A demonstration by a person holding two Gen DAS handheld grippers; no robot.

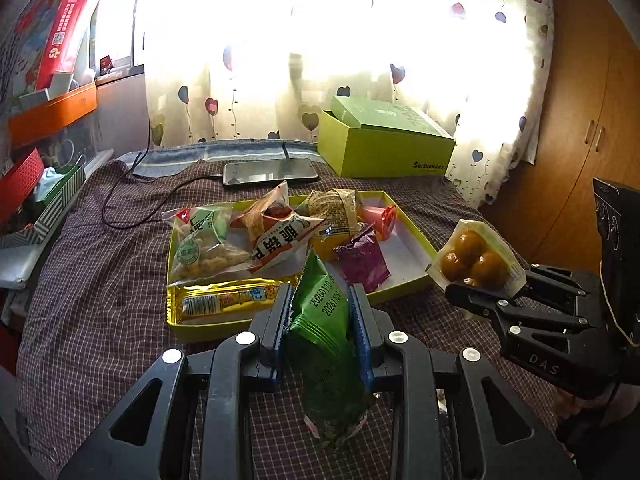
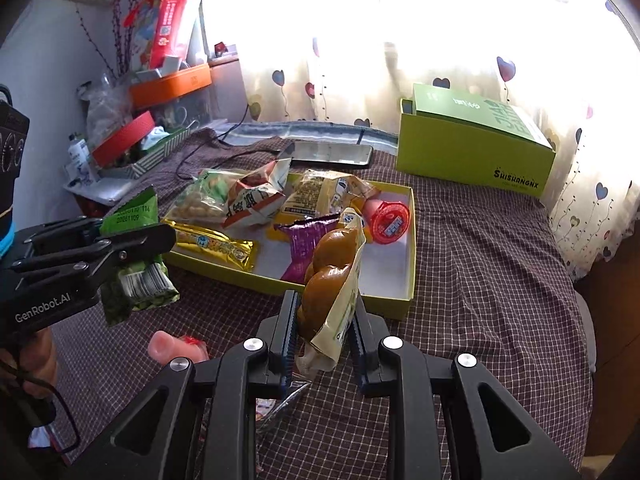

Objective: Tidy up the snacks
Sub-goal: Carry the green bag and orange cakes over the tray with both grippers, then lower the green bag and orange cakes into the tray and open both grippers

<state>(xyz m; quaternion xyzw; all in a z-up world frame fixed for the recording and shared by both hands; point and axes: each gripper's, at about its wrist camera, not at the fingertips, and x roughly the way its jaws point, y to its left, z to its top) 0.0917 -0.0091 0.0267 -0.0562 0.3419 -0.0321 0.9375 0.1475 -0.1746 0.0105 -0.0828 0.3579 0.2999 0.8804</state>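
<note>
A shallow yellow-green tray (image 1: 416, 236) (image 2: 410, 248) on the checked cloth holds several snack packs. My left gripper (image 1: 320, 300) is shut on a green snack packet (image 1: 326, 332) just in front of the tray's near edge; the packet also shows in the right wrist view (image 2: 134, 264). My right gripper (image 2: 326, 304) is shut on a clear pack of brown balls (image 2: 328, 280), held near the tray's front right side; it also shows in the left wrist view (image 1: 476, 258).
A phone (image 1: 270, 171) with a cable lies behind the tray. A green box (image 1: 384, 144) stands at the back right. Cluttered boxes (image 1: 48, 112) line the left side. A loose red-wrapped snack (image 2: 192, 346) lies on the cloth near me.
</note>
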